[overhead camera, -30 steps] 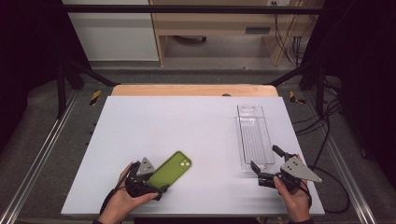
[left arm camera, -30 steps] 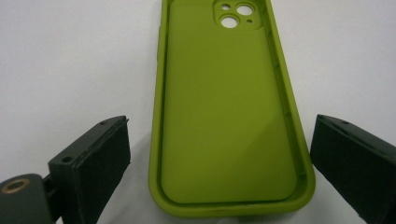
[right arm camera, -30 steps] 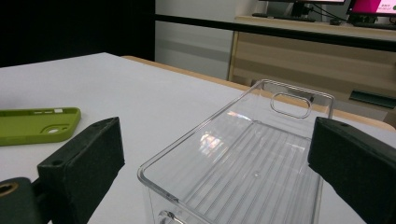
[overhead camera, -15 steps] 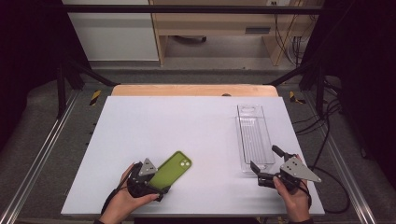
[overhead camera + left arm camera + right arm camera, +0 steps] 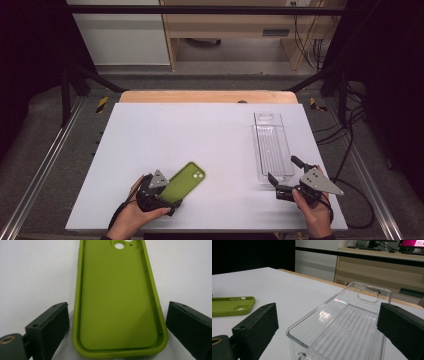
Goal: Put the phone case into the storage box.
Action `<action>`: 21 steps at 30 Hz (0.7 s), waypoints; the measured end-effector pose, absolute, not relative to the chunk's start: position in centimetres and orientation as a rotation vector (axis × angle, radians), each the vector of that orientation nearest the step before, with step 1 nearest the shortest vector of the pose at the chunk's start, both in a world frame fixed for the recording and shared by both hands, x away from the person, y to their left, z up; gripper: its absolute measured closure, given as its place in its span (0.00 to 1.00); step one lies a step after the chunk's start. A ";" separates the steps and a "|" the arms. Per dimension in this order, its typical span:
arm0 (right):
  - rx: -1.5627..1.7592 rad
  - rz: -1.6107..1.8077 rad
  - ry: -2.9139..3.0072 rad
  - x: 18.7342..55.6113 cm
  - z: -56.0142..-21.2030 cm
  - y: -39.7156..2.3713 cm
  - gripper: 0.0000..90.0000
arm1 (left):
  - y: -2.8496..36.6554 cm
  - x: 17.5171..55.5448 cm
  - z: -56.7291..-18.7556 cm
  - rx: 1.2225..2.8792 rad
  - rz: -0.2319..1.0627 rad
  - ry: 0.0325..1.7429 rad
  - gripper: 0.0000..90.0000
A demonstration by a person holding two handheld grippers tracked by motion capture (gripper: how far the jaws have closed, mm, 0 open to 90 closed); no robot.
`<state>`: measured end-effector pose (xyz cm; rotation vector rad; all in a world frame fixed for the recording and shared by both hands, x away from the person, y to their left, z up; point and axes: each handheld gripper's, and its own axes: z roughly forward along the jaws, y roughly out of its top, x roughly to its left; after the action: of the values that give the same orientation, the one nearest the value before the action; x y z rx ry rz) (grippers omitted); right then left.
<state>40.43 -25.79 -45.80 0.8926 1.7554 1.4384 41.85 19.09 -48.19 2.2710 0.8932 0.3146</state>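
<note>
Green silicone phone case [image 5: 184, 182] lies at the high view's lower left on the white tabletop [image 5: 200, 135], the left gripper [image 5: 167, 197] around its near end, while the right gripper [image 5: 282, 176], lower right, faces the clear plastic tray [image 5: 272, 147]. In the left gripper view the jaws stand wide either side of the case, not yet closed, so lifting looks still to come. In the right gripper view the jaws gape wide before the empty tray; no readable writing anywhere.

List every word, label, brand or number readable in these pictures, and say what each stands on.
None can be read.
Green phone case: plain, no brand or print.
Clear plastic tray: no label.
Screen at the back of the right gripper view: pink, with marks too small and blurred to read.
Yellow-and-black stripes on the frame: a warning mark, no words.
</note>
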 end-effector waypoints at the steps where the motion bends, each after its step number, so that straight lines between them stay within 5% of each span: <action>1: 0.894 1.438 1.755 40.4 -45.8 -25.8 0.05 | 19.1 41.8 -48.2 2.271 0.314 0.895 0.05; 21: 0.887 1.428 1.764 40.5 -45.9 -25.7 0.05 | 19.0 41.9 -48.2 2.283 0.330 0.901 0.10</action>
<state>40.48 -25.66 -45.87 0.8874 1.7640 1.4278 41.91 19.02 -48.17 2.2835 0.9005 0.3297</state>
